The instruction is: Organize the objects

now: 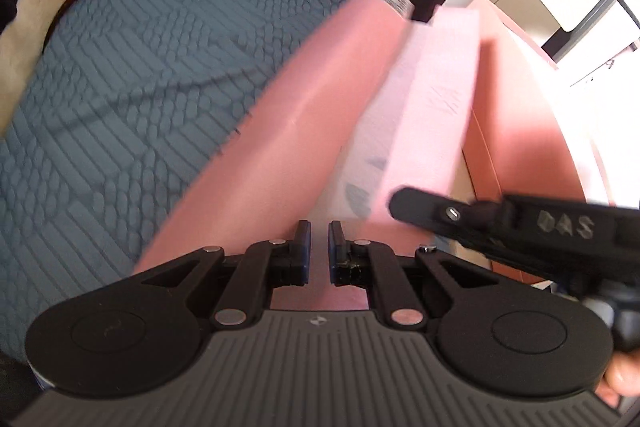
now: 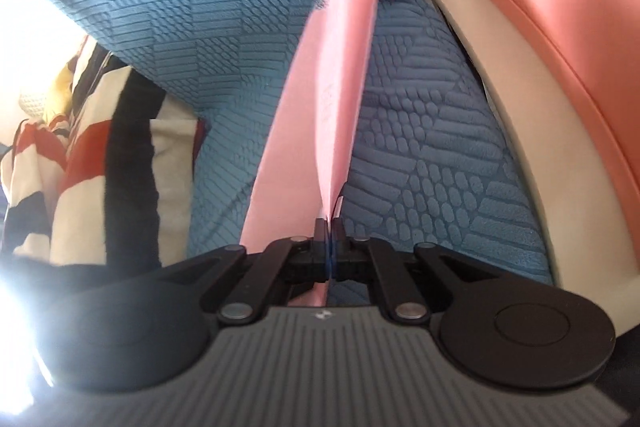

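Folder (image 2: 340, 75) rises up the frame's centre — bedspread (image 2: 192, 27) behind it, box (image 2: 560, 39) far right, striped cloth (image 2: 80, 167) at left.

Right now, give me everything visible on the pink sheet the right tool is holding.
The pink sheet looks like thin paper or card, plain pale pink with faint, unreadable print. It is folded or doubled, its two layers meeting at the right tool, which is shut on its lower edge. It stands nearly edge-on, rising up and away above the blue cover. The left wrist view shows it blurred, with bluish marks low down.

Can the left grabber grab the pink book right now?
Probably yes. The left gripper is open with the pink book right ahead of its fingers, nothing between them. The right gripper already pinches it.
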Demonstrator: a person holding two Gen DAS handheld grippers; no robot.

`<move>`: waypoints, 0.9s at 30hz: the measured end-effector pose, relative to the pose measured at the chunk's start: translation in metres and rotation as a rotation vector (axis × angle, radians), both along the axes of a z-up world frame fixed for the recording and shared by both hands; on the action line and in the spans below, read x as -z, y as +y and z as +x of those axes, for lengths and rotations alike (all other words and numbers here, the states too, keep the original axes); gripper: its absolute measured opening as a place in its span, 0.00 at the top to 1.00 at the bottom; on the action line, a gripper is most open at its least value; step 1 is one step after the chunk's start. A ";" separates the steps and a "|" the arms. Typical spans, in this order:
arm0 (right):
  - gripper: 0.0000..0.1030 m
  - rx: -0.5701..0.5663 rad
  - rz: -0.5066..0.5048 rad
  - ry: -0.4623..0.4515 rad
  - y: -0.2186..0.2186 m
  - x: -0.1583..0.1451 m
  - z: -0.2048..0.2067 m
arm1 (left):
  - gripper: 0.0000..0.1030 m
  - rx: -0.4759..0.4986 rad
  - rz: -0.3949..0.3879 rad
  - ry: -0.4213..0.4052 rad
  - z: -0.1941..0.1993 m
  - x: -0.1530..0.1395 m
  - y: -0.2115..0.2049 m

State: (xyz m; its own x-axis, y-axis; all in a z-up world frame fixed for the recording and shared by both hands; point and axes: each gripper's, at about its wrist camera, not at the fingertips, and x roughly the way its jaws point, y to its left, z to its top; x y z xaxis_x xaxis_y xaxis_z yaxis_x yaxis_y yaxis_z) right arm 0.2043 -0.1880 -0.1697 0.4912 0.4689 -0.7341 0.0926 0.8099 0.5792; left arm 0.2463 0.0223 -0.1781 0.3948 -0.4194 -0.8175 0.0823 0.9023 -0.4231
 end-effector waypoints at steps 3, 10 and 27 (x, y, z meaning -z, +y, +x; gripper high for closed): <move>0.96 0.001 -0.029 0.001 -0.001 -0.008 -0.004 | 0.89 -0.009 0.015 -0.009 0.006 -0.003 0.004; 0.96 0.029 -0.109 0.012 0.002 -0.025 -0.007 | 0.89 -0.066 0.029 -0.029 0.021 -0.013 0.020; 0.96 0.056 -0.249 0.120 0.000 -0.039 0.012 | 0.89 -0.110 0.144 -0.038 0.047 -0.015 0.036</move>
State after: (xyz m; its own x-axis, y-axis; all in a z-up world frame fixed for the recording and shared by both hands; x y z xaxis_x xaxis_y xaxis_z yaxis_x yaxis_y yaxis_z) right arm 0.2163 -0.1877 -0.1305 0.4142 0.2413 -0.8776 0.1969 0.9176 0.3452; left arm 0.2930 0.0578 -0.1631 0.4635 -0.2512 -0.8497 -0.0073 0.9578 -0.2872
